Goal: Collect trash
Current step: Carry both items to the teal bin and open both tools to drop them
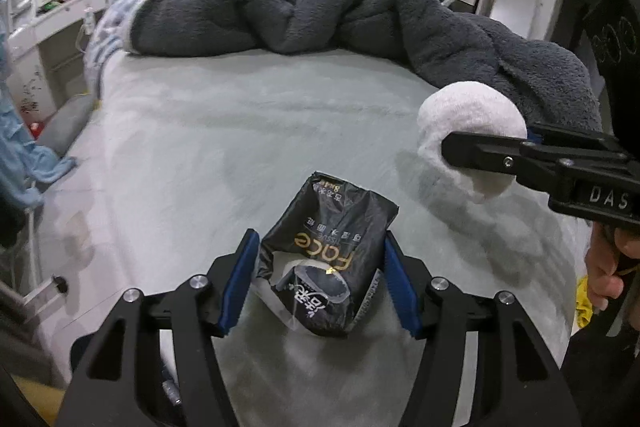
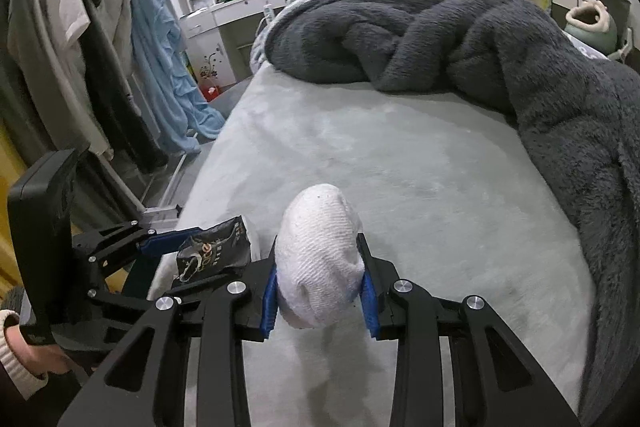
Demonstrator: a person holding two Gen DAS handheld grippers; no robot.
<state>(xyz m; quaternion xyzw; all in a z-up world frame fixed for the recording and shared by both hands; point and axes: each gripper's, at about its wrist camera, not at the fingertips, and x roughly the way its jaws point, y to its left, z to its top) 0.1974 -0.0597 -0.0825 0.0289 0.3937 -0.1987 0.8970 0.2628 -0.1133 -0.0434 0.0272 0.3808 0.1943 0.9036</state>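
Two grippers: both loaded, above the bed [image 1: 248,131], as I read my feeds.
Bed: pale grey sheet; dark blanket [image 1: 320,11] heaped along the far and right sides.
Right gripper [image 2: 320,283]: narrowed onto a white sock [image 2: 320,259], blue pads pressing its sides; most of the sock bulges forward of the jaws.
Left gripper [image 1: 320,283]: closed part-way on a crumpled black tissue pack [image 1: 328,259]; the right pad touches it, the left looks just beside it, so I cannot tell how firm the hold is.
Risk, sock: soft and held near one end, it may slide out if I swing fast.
Risk, pack: slick film; I judge it could slip or twist loose.
Risk, collision: the grippers are near each other.
Left view only: the pack's torn opening and print.
Right view only: clothes rack [image 2: 100,47], and both loads at once.
Neither view: any bin.
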